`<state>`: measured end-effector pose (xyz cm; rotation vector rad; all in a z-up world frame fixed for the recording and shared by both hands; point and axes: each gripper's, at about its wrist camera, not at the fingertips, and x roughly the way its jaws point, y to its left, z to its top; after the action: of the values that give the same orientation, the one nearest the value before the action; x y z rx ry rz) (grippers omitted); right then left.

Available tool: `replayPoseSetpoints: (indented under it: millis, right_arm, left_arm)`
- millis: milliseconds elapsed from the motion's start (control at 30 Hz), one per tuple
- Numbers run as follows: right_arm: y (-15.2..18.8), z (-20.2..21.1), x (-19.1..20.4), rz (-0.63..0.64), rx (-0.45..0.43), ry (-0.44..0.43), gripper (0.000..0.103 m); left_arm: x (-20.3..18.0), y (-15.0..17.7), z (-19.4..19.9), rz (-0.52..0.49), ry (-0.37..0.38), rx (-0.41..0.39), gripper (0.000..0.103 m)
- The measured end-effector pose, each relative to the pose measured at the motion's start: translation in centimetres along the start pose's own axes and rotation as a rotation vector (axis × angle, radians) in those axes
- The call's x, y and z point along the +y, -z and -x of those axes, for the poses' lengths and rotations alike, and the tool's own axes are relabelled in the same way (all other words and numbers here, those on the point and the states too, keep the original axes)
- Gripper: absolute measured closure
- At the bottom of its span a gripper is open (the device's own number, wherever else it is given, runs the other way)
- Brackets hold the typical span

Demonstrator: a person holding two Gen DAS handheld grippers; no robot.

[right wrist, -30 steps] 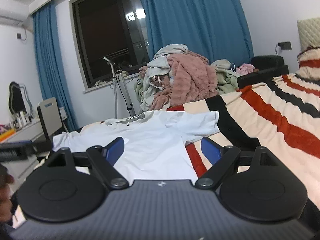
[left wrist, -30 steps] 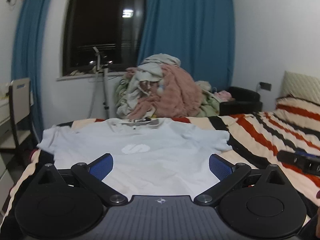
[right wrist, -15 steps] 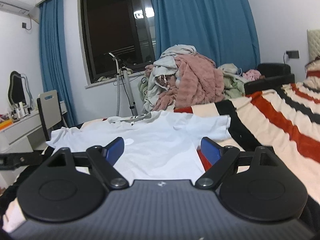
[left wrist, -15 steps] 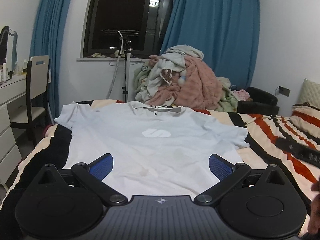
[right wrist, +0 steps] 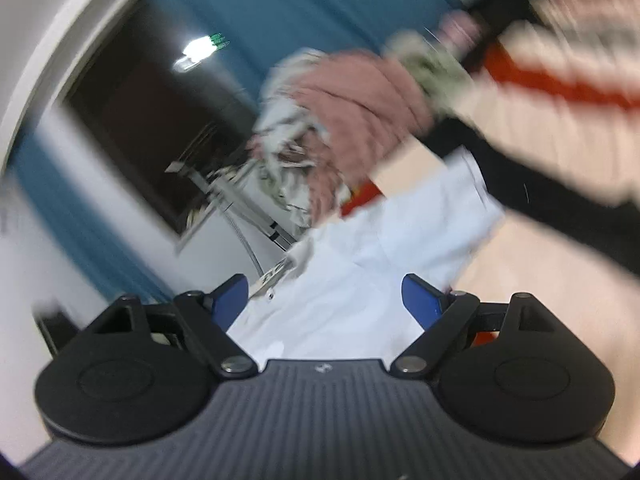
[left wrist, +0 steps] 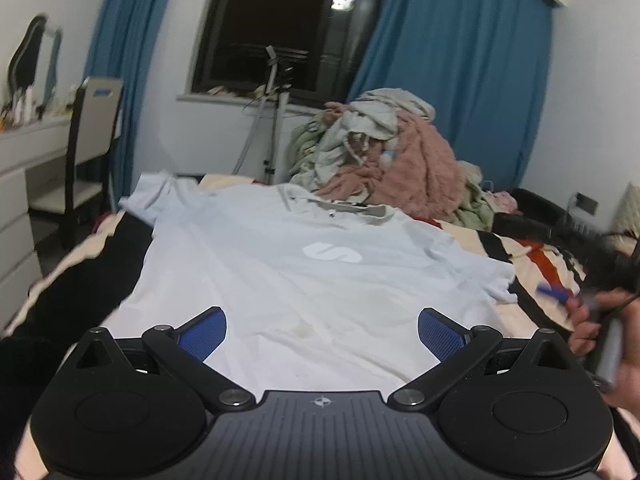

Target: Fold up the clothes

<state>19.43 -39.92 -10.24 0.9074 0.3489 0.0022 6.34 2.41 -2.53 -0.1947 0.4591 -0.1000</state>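
White t-shirt [left wrist: 288, 272] lies spread flat on the striped bedcover [left wrist: 72, 264], collar toward the window, with a pale logo [left wrist: 332, 252] on its chest. Compared with half a second ago, the left wrist view has come closer to the shirt and turned a little to the left, so the chair [left wrist: 90, 152] and the dresser [left wrist: 20, 184] now take more of the left side. The right wrist view has changed much more: it was level before, and now it is rolled strongly and blurred by motion, with the window and the curtain slanting across the picture.

Because of this blur, the clothes pile [right wrist: 360, 112] and the bedcover stripes are only smears in the right view, and the shirt's hem is hidden behind the gripper body in both views. At the right edge of the left view a hand [left wrist: 600, 332] holding the other device is cut off and unsharp.

The left gripper [left wrist: 322, 332] hovers over the lower part of the shirt, its blue pads wide apart and holding nothing. The right gripper [right wrist: 325, 300] also has its jaws spread, with the shirt [right wrist: 360, 280] showing between them; whether it touches the cloth I cannot tell. Only the left view shows the whole shirt, the tripod [left wrist: 276, 120] and the sharp pile of clothes [left wrist: 380, 160].
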Motion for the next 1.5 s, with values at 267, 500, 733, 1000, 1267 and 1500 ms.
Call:
replayPoseSetpoints:
  millis: [267,500,733,1000,1267,1500]
  right_arm:
    - [0.1,-8.7,-10.4,-0.352,0.058,-0.02,0.024]
    - [0.1,-14.7,-10.3,-0.233,0.025,-0.031,0.042]
    - [-2.1,-18.8,-11.2,-0.168,-0.061,-0.093,0.051]
    - [-3.7,-22.1,-10.7,-0.037,-0.096,-0.079,0.051]
    - [-6.5,-22.2,-5.3,0.31,-0.084,0.17,0.092]
    - [-6.6,-18.9,8.1,0.645,-0.162,0.214,0.097]
  left_arm:
    - [2.4,0.2,-2.7,0.147,-0.021,0.033,0.0]
    - [3.0,0.5,-5.7,0.166,-0.048,0.076,0.0]
    - [2.5,1.1,-8.2,0.131,-0.046,0.104,0.0]
    - [0.4,1.4,-9.7,0.068,0.007,0.095,0.0]
    - [-1.8,1.5,-8.1,-0.096,0.015,0.011,0.0]
    - [3.0,-1.7,-5.5,0.032,-0.034,0.076,0.0]
